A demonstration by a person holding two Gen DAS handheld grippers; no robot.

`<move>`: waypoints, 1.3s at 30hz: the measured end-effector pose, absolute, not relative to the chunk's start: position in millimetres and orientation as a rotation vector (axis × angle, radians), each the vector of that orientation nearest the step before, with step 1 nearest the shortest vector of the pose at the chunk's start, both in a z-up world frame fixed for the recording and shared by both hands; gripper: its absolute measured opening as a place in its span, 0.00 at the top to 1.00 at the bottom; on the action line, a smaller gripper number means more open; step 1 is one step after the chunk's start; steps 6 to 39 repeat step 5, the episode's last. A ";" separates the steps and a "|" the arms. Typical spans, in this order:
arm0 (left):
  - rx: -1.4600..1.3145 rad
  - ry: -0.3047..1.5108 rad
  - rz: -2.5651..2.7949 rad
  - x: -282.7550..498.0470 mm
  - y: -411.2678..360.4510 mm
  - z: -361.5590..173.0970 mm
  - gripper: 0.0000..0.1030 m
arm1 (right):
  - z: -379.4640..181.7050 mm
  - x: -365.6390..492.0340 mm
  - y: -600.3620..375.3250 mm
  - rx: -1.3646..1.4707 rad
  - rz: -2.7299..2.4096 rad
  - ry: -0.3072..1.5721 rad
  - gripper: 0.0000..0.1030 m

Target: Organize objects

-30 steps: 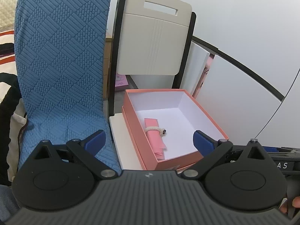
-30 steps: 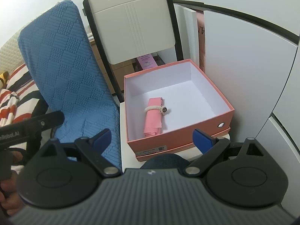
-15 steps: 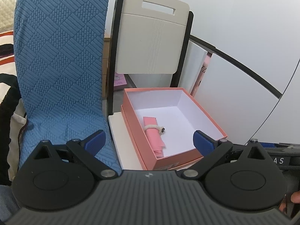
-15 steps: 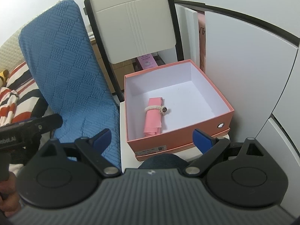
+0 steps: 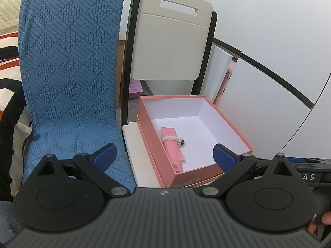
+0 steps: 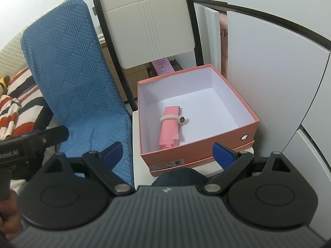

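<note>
The open salmon-pink cardboard box [image 6: 246, 124] has its near bottom edge hidden behind a dark knee. One rolled pink cloth tied with a cream cord [image 6: 170, 127] lies on the box's white floor, left of centre. Both the left tool [image 5: 164, 155] and right tool [image 6: 167, 154] hang spread apart, empty, slightly farther back than before.

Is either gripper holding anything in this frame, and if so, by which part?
Nothing is held. The left gripper and right gripper are both open and empty; the pink roll lies untouched in the box.
</note>
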State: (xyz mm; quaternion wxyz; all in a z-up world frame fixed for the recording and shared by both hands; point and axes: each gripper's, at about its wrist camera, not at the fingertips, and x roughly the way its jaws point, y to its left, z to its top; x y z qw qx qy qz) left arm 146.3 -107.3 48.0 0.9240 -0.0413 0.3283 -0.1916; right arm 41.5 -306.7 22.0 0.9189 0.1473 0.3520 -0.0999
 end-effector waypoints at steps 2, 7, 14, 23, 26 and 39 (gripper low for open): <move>-0.087 0.672 -0.392 146.3 -106.8 48.6 0.02 | 21.7 40.4 -305.9 0.301 -0.206 0.725 0.08; -0.088 0.670 -0.395 144.1 -105.4 48.4 0.01 | 21.4 39.6 -306.0 0.301 -0.206 0.727 0.08; -0.088 0.670 -0.395 144.1 -105.4 48.4 0.01 | 21.4 39.6 -306.0 0.301 -0.206 0.727 0.08; -0.088 0.670 -0.395 144.1 -105.4 48.4 0.01 | 21.4 39.6 -306.0 0.301 -0.206 0.727 0.08; -0.088 0.670 -0.395 144.1 -105.4 48.4 0.01 | 21.4 39.6 -306.0 0.301 -0.206 0.727 0.08; -0.088 0.670 -0.395 144.1 -105.4 48.4 0.01 | 21.4 39.6 -306.0 0.301 -0.206 0.727 0.08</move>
